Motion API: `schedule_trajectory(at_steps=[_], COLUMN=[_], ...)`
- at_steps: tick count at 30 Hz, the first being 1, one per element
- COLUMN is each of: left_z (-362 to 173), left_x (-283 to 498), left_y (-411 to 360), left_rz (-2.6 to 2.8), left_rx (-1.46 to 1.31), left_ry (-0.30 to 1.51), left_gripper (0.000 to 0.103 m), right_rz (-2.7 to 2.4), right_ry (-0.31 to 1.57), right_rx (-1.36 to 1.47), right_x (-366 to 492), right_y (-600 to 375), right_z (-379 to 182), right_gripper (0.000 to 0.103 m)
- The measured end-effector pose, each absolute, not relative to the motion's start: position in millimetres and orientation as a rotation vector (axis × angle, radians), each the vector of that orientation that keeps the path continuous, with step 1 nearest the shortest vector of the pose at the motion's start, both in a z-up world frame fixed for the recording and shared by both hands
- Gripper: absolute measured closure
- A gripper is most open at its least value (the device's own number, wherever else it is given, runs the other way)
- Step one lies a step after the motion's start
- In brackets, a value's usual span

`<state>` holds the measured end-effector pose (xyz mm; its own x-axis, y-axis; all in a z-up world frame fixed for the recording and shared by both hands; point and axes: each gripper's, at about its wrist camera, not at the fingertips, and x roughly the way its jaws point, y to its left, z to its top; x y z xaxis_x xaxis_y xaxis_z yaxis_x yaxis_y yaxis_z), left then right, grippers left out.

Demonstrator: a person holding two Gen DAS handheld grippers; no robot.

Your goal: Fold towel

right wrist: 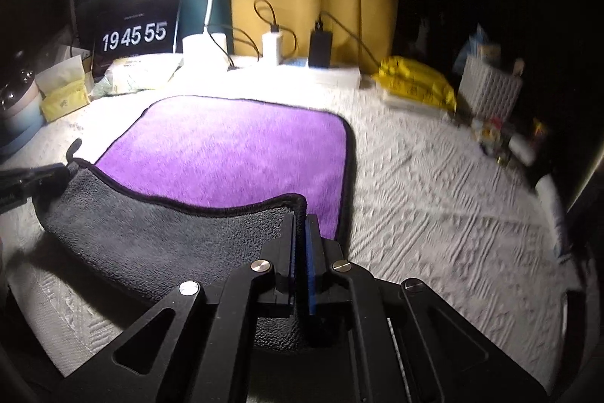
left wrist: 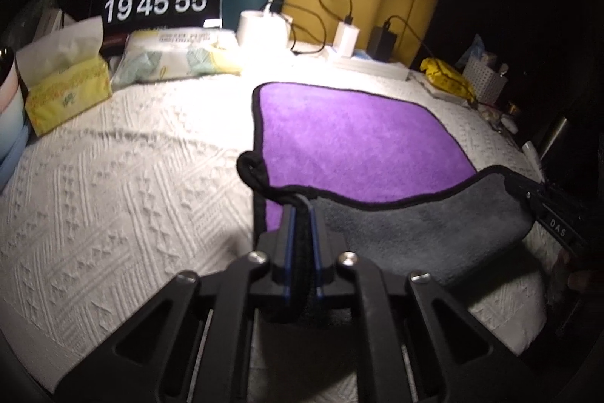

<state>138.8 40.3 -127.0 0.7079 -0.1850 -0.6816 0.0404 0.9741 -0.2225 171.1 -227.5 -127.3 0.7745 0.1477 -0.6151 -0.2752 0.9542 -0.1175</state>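
Observation:
A towel, purple on one side and grey on the other with black trim, lies on a white textured cloth. Its near edge is lifted and turned over, so the grey side shows. My left gripper is shut on the towel's near left corner. My right gripper is shut on the near right corner of the towel. Each gripper shows in the other's view: the right one at the right edge, the left one at the left edge.
At the back stand a lit desk lamp, a clock screen, a yellow tissue box, a wipes pack, chargers with cables, a yellow bag and a white basket. Small items lie at the right.

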Motion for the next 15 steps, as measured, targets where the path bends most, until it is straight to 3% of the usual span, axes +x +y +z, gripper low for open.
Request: schedule_trajectory(at_steps=[15], left_z=[-91.4], left_x=[162.2], left_y=[47.9], left_rz=[-0.153], left_rx=[-0.167], left_ry=[0.676], left_gripper=[0.095], right_rz=[0.195], right_ry=[0.547], right_rx=[-0.207], right_x=[187.0], right_y=[-225.3], right_z=[-90.7], right_gripper=[0.098])
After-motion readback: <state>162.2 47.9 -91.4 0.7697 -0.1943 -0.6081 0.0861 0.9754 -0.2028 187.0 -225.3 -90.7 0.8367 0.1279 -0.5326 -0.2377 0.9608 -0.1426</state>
